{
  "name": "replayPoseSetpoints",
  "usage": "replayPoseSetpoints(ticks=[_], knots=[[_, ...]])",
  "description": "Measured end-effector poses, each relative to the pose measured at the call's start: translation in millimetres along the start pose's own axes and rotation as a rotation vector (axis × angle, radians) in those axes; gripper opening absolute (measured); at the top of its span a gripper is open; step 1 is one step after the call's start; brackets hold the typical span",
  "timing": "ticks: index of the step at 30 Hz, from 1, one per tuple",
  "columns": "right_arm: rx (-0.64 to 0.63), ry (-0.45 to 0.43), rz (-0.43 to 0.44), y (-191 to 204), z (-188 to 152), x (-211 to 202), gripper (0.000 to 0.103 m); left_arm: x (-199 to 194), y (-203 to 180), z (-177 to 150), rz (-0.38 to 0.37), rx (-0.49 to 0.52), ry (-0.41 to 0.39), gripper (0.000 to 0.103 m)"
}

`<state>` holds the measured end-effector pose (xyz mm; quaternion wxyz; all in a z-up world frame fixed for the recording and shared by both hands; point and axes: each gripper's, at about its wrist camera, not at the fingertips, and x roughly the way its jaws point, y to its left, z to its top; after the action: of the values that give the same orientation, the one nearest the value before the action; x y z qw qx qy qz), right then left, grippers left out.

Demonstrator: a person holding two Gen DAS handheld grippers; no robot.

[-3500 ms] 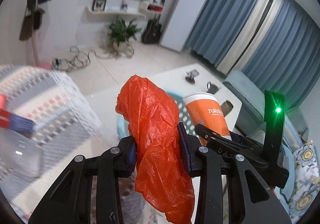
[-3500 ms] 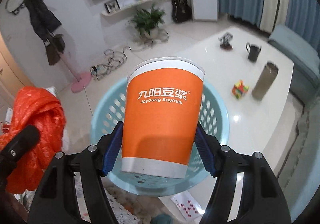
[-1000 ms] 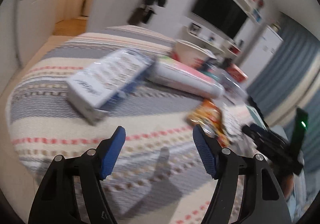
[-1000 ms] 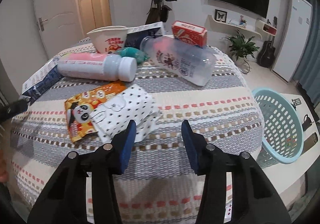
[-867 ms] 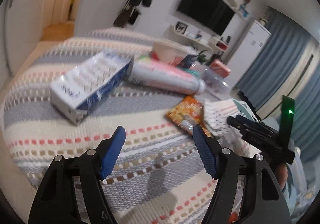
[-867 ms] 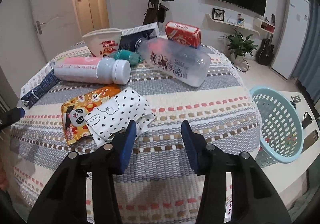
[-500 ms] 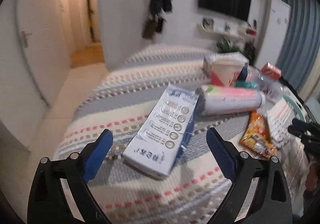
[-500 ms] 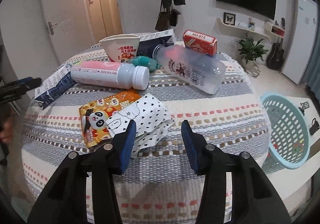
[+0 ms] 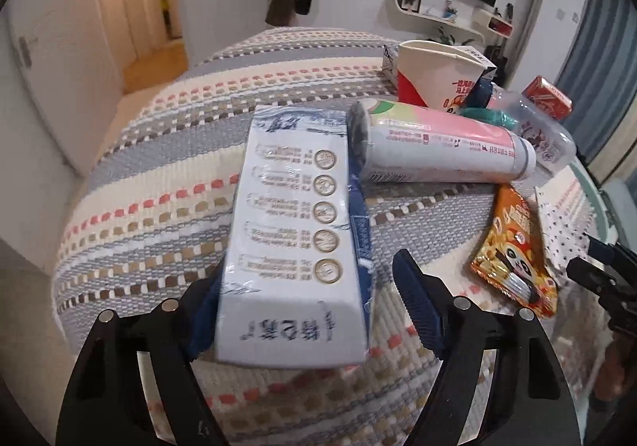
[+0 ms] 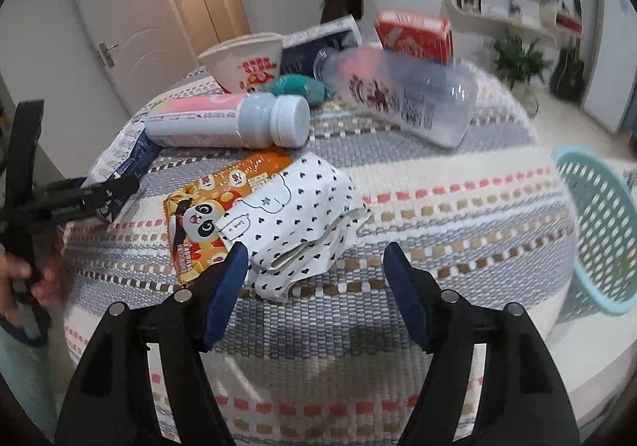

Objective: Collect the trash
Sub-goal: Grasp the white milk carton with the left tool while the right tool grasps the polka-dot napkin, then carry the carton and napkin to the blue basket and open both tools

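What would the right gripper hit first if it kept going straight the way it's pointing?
Probably the striped cloth just ahead of the right gripper; the dotted wrapper lies slightly left of that line. Its opening jaws hold nothing.

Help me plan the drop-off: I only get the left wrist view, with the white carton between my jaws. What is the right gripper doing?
Observer: The right gripper has its jaws opening with nothing between them. Its left pad is at the near corner of the polka-dot wrapper.
Operator: How does that wrapper lie?
Observer: It is folded flat, and its layered open edge faces the right gripper.
Operator: And where is the bin?
Observer: The light blue basket sits past the right edge of the striped tablecloth, lower than the tabletop.
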<state>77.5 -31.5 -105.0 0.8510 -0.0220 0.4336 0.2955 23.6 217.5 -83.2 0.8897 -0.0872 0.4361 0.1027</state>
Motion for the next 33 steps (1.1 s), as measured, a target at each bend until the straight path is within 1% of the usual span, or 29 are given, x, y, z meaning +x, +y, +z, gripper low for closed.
replayPoseSetpoints(ticks=[1, 3, 4, 5, 6, 8, 9, 10, 13, 16, 19, 21, 23, 27, 29, 33], knots=[[0.022, 0.016, 0.013, -3.0, 1.2, 3.7, 0.067, 0.5, -1.9, 0.0, 0.006, -0.004, -0.004, 0.076], [0.042, 0.015, 0.019, -4.3, 3.8, 5.1, 0.067, 0.7, -4.2, 0.2, 0.025, -0.013, -0.013, 0.076], [0.048, 0.02, 0.027, -3.8, 6.0, 6.7, 0.067, 0.4, -4.6, 0.3, 0.03, -0.02, -0.019, 0.074], [0.052, 0.023, 0.027, -3.3, 7.3, 8.2, 0.067, -0.3, -4.1, -0.3, 0.036, -0.031, -0.029, 0.071], [0.055, 0.026, 0.016, -2.2, 9.0, 10.4, 0.067, -1.0, -4.4, -0.6, 0.043, -0.039, -0.035, 0.06], [0.034, 0.02, -0.007, 3.1, 11.0, 13.3, 0.064, -4.7, -0.6, -0.3, 0.034, -0.059, -0.045, 0.059], [0.018, 0.017, -0.029, 6.1, 11.2, 14.4, 0.054, -6.8, 2.1, -0.4, 0.024, -0.076, -0.056, 0.056], [-0.007, 0.014, -0.061, 10.3, 11.3, 15.6, 0.042, -9.1, 3.6, -1.3, 0.02, -0.084, -0.067, 0.056], [-0.038, 0.001, -0.073, 16.1, 9.6, 14.5, 0.021, -21.0, 4.8, -11.2, 0.01, -0.111, -0.11, 0.056], [-0.053, -0.034, -0.07, 19.0, 7.6, 7.2, 0.012, -35.3, 5.5, -18.5, 0.0, -0.138, -0.16, 0.056], [-0.054, -0.073, -0.047, 18.5, 6.5, -4.9, 0.006, -53.4, 5.6, -24.2, -0.034, -0.162, -0.219, 0.056], [-0.058, -0.106, -0.04, 18.7, 5.6, -16.5, 0.006, -63.2, -0.8, -22.9, -0.046, -0.164, -0.248, 0.056], [-0.067, -0.133, -0.059, 15.2, 10.3, -25.7, 0.006, -77.0, -8.1, -21.2, -0.063, -0.157, -0.288, 0.056], [-0.064, -0.186, -0.08, 8.9, 21.3, -45.2, 0.006, -93.3, -30.3, -9.9, -0.107, -0.13, -0.341, 0.056], [-0.061, -0.208, -0.09, 2.1, 26.3, -53.0, 0.006, -97.5, -41.8, -2.9, -0.129, -0.113, -0.36, 0.056], [-0.045, -0.274, -0.135, -16.5, 35.9, -76.3, 0.005, -101.2, -76.3, 16.2, -0.186, -0.066, -0.385, 0.056]])
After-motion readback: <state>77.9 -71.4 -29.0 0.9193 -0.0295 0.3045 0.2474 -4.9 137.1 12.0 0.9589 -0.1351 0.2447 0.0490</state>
